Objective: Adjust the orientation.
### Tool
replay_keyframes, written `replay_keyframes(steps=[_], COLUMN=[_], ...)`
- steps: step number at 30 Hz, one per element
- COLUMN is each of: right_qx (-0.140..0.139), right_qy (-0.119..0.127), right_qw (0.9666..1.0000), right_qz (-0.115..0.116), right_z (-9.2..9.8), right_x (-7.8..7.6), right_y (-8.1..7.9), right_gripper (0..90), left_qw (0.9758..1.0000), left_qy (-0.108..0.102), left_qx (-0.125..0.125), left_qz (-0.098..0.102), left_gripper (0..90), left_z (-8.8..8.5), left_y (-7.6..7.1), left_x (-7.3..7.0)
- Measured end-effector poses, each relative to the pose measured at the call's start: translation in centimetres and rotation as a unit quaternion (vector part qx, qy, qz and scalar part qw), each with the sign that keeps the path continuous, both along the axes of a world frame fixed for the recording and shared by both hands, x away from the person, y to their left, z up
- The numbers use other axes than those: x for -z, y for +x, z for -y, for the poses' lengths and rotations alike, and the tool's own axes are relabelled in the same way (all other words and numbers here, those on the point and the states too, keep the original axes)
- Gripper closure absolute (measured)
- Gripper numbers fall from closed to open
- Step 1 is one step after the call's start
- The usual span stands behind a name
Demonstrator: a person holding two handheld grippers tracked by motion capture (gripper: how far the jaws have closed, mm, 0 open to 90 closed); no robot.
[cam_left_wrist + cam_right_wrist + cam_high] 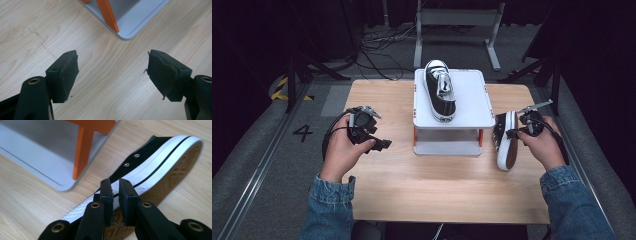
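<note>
Table (387, 190) of light wood fills the middle of the high view, and a white two-level stand (472, 107) with orange posts is on it. One black sneaker (440, 90) with a white toe cap lies on the top shelf of the stand; the lower shelf shows nothing on it. The left gripper (379, 145) hangs over the table to the left of the stand, its jaws wide apart. The right gripper (512, 134) is at the right of the stand and is clamped on a second sneaker (506, 142), which is tipped on its side just beside the stand.

In the left gripper view, the left gripper (112, 75) has nothing between its jaws, and bare wood and a corner of the stand (130, 27) are beyond them.

In the right gripper view, the right gripper (115, 195) pinches the white rubber edge of the second sneaker (160, 157), near its patterned toe. The brown sole faces outward. One orange post (81, 152) of the stand (37, 157) rises close behind.
</note>
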State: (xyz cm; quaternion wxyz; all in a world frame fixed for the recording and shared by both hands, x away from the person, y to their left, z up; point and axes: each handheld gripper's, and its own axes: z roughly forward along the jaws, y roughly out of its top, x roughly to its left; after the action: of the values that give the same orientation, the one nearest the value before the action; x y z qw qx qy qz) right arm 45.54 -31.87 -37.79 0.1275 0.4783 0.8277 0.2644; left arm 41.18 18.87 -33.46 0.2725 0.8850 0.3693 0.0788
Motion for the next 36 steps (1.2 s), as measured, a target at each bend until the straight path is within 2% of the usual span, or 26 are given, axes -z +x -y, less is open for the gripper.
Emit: replay_keyframes(steps=[4,7,9,13,15,18,20,22,24,25,29,32,34,36], right_qx=[0.013,0.027,0.038,0.073,0.093,0.11,0.118,0.124,0.129,0.134,0.123,0.108,0.1,0.098], right_qy=[-0.005,0.0,-0.007,-0.016,-0.031,-0.075,-0.106,-0.11,-0.074,-0.071,-0.069,-0.044,-0.029,-0.032], right_qw=[0.9999,0.9996,0.9992,0.9972,0.9952,0.9908,0.9862,0.9837,0.9856,0.9857,0.9898,0.9931,0.9945,0.9947], right_qz=[0.0,-0.001,-0.003,-0.005,-0.009,-0.023,-0.049,-0.071,-0.08,-0.073,-0.02,0.009,0.009,-0.002], right_z=[1.4,3.0,4.2,6.4,7.2,8.1,8.9,9.9,10.8,10.9,9.5,7.8,6.7,6.0], right_x=[-0.5,-0.6,-0.7,-0.4,0.0,1.1,2.6,3.8,4.2,3.9,1.2,-0.5,-0.6,0.0], right_y=[-0.4,-1.0,-1.4,-2.5,-2.9,-3.2,-3.2,-3.0,-2.9,-2.9,-2.2,-1.1,0.1,1.5], right_gripper=[82.6,83.2,83.9,85.7,86.6,88.5,89.5,86.4,83.2,82.9,73.6,65.8,60.5,57.3], left_qw=[1.0,1.0,0.9999,0.9999,0.9999,0.9999,0.9999,0.9999,0.9999,0.9998,0.9999,0.9998,0.9997,0.9997], left_qy=[-0.002,-0.009,-0.009,-0.009,-0.01,-0.011,-0.009,-0.011,-0.009,-0.011,-0.007,-0.006,-0.006,-0.004], left_qx=[0.0,-0.003,-0.007,-0.008,-0.007,-0.01,-0.011,-0.013,-0.012,-0.017,-0.016,-0.018,-0.022,-0.025], left_qz=[0.0,0.002,0.004,0.003,0.003,0.004,0.005,0.003,0.005,0.002,0.002,0.0,-0.002,-0.005], left_gripper=[25.5,25.5,25.5,25.5,25.5,25.5,25.5,25.6,25.6,25.6,25.6,25.5,25.5,25.5], left_z=[-0.1,-0.3,-0.5,-0.5,-0.5,-0.7,-0.8,-0.8,-1.0,-1.0,-1.1,-1.3,-1.5,-1.8], left_y=[-0.1,-0.3,-0.3,-0.3,-0.3,-0.3,-0.3,-0.3,-0.2,-0.3,-0.3,-0.7,-0.9,-1.2], left_x=[-0.1,-0.3,-0.5,-0.5,-0.5,-0.5,-0.5,-0.5,-0.5,-0.5,-0.3,-0.2,-0.1,0.0])
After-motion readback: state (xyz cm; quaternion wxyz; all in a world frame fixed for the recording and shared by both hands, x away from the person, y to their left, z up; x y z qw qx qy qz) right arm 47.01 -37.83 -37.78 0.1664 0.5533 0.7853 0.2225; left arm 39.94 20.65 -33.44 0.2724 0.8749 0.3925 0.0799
